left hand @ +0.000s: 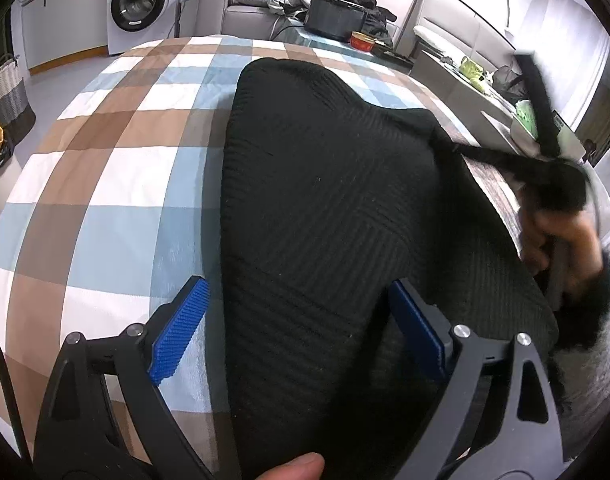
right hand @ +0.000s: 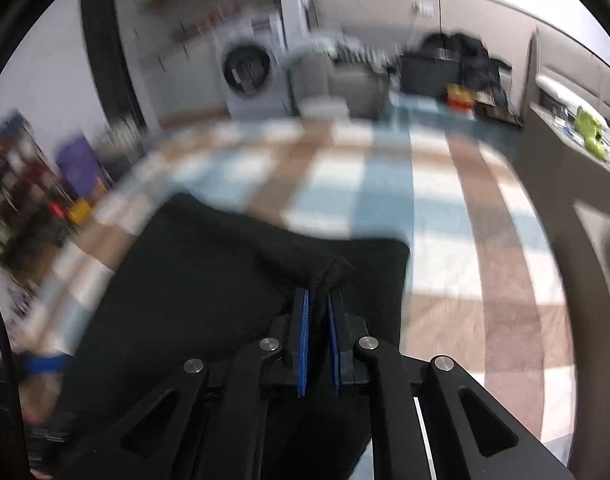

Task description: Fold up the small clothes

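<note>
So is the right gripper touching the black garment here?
Touching: the right wrist view shows the right gripper pinching a raised fold of the black garment.

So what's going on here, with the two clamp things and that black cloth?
A person is folding a black knit garment on a table with a checked cloth, using a handheld gripper in each hand. The right gripper is pinched shut on a raised bit of the fabric, apparently lifting it; that view is blurred with motion. The left gripper is open, its blue pads either side of the garment's near part, not gripping anything.
</note>
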Motion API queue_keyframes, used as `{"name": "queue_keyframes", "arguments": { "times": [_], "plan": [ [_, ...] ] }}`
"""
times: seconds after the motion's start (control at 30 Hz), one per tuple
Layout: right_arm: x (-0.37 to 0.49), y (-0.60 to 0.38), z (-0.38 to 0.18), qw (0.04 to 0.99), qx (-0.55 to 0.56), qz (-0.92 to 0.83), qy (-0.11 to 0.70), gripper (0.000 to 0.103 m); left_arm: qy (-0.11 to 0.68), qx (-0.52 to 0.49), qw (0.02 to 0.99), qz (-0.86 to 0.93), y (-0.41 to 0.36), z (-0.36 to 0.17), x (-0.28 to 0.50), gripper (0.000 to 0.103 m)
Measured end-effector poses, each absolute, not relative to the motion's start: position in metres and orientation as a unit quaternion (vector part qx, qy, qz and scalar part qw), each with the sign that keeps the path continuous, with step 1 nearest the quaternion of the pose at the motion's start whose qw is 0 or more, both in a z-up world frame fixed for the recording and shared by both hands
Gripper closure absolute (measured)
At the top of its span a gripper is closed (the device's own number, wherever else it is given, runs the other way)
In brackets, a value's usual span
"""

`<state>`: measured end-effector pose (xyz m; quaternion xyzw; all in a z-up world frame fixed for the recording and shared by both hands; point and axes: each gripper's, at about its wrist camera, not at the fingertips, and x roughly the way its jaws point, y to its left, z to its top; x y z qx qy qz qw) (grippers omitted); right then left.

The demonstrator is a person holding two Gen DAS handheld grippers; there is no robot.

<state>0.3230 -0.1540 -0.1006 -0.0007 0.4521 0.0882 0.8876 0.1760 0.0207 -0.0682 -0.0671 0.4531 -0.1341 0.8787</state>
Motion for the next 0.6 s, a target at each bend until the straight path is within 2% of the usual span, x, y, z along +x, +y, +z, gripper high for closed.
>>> {"name": "queue_keyframes", "arguments": {
  "times": [0.03, 0.13, 0.23, 0.4, 0.5, 0.6],
  "plan": [
    [0.320, -0.156, -0.102, 0.892, 0.006, 0.090, 0.442, 0.093, 0.452, -0.064, 0.880, -0.133, 0.021, -0.068, 0.175, 0.012],
    [0.305, -0.170, -0.091, 0.888, 0.029, 0.110, 0.445, 0.082, 0.448, -0.061, 0.883, -0.124, 0.026, -0.066, 0.173, 0.005],
    [0.277, -0.191, -0.083, 0.871, 0.105, 0.150, 0.457, 0.068, 0.448, -0.067, 0.883, -0.120, 0.032, -0.064, 0.173, 0.004],
    [0.197, -0.202, -0.075, 0.844, 0.162, 0.218, 0.463, 0.066, 0.449, -0.071, 0.883, -0.118, 0.039, -0.066, 0.165, 0.004],
    [0.165, -0.200, -0.089, 0.819, 0.191, 0.247, 0.481, 0.066, 0.455, -0.076, 0.878, -0.126, 0.041, -0.069, 0.156, 0.004],
    [0.142, -0.195, -0.095, 0.818, 0.181, 0.253, 0.485, 0.066, 0.453, -0.065, 0.880, -0.129, 0.040, -0.070, 0.145, 0.004]
  ]
}}
